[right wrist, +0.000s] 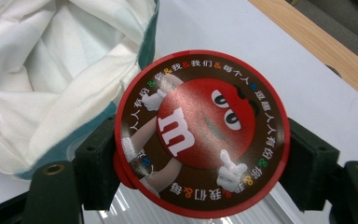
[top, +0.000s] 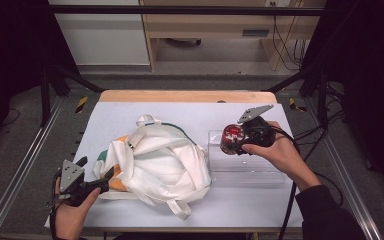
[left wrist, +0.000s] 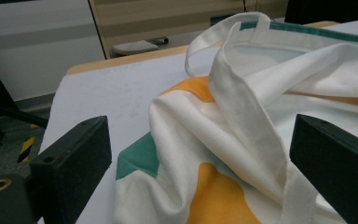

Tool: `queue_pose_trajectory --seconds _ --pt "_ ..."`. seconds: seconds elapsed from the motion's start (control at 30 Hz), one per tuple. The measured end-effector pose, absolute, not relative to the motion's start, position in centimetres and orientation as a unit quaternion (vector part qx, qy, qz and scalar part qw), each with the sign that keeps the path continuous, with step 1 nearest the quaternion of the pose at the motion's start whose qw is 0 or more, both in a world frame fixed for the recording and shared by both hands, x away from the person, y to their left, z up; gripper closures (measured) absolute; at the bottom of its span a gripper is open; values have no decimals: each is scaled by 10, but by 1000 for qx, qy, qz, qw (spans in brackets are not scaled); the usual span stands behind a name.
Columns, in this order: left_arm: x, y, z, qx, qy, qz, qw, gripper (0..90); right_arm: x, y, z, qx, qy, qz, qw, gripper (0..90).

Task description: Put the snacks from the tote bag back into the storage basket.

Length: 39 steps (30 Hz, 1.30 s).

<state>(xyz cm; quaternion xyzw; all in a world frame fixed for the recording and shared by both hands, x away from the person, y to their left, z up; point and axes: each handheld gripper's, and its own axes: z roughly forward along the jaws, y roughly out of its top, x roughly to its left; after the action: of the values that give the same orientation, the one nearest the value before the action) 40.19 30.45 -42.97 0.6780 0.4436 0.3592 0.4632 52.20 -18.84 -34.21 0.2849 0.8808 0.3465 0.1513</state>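
One tin: right fingers (top: 230, 145) are gripping the candy tin (top: 232, 137), round lid (right wrist: 201, 133) facing the camera.
Bag side: tote bag (top: 155, 162) is lying toward the person's left of the tin.
Left fingers (top: 111, 172): standing open around the bag's edge.

Tote bag (top: 155, 162): matt woven cloth; candy tin (right wrist: 201, 133) was glossy printed; tray (top: 250, 172) was clear smooth plastic.

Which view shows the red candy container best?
The right gripper view: the red candy container sits close up between that gripper's jaws, lid print readable. The high view shows it small; the left gripper view shows the cloth bag.
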Motion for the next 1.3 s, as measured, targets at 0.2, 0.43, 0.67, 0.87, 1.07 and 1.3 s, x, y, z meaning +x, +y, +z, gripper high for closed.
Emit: queue_pose_trajectory --seconds 0.2,0.43,0.67,0.87,1.07,1.3 --pt "399 312 -431 675 453 359 459 49 529 -190 -342 286 880 345 155 258" --pt "396 322 -433 668 465 358 459 48 533 -191 -338 272 884 348 151 258" --pt "397 326 -434 668 469 358 454 48 537 -192 -342 264 888 348 142 259" --pt "398 327 -435 668 470 357 453 49 540 -191 -344 246 895 347 133 259" --pt "398 324 -436 672 467 358 450 50 544 -186 -347 228 904 340 120 259" --pt "398 319 -436 676 462 359 449 50 549 -179 -353 218 909 336 117 258"
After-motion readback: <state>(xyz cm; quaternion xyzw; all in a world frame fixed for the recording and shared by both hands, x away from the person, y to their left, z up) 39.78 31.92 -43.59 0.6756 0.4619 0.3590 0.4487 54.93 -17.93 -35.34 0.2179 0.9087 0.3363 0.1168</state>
